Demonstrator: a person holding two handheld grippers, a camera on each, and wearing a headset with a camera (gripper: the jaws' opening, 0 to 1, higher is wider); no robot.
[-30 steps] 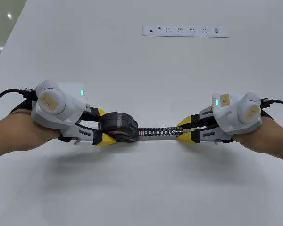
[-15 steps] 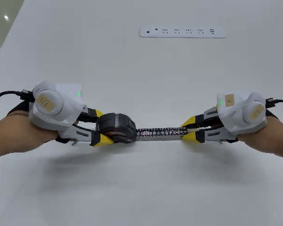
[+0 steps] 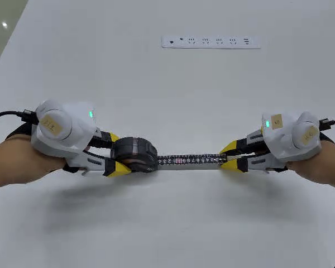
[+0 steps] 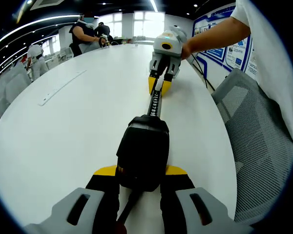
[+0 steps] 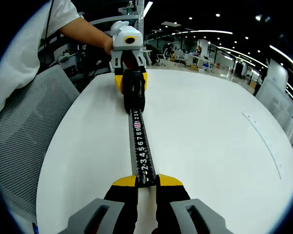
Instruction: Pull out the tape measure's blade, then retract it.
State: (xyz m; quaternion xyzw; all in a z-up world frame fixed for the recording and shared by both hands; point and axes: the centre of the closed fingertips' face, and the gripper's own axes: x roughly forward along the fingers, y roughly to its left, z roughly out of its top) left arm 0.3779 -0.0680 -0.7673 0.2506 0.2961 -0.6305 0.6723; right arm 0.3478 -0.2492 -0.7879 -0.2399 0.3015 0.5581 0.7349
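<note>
A black tape measure case (image 3: 135, 154) sits just above the white table, clamped between the yellow-tipped jaws of my left gripper (image 3: 116, 153). In the left gripper view the case (image 4: 143, 151) is large between that gripper's jaws (image 4: 141, 171). Its dark numbered blade (image 3: 191, 160) runs out to the right, level over the table. My right gripper (image 3: 230, 156) is shut on the blade's end. In the right gripper view the blade (image 5: 139, 151) stretches from my jaws (image 5: 145, 181) to the case (image 5: 132, 90) held by the left gripper (image 5: 130, 80).
A white power strip (image 3: 210, 42) lies flat at the far side of the table. A grey mesh chair (image 4: 261, 146) stands beside the table's edge. People sit at the table's far end (image 4: 90, 36). Cables trail from both grippers.
The right gripper has moved further right and the left slightly left, so more blade is drawn out of the case. Both grips are unchanged.
</note>
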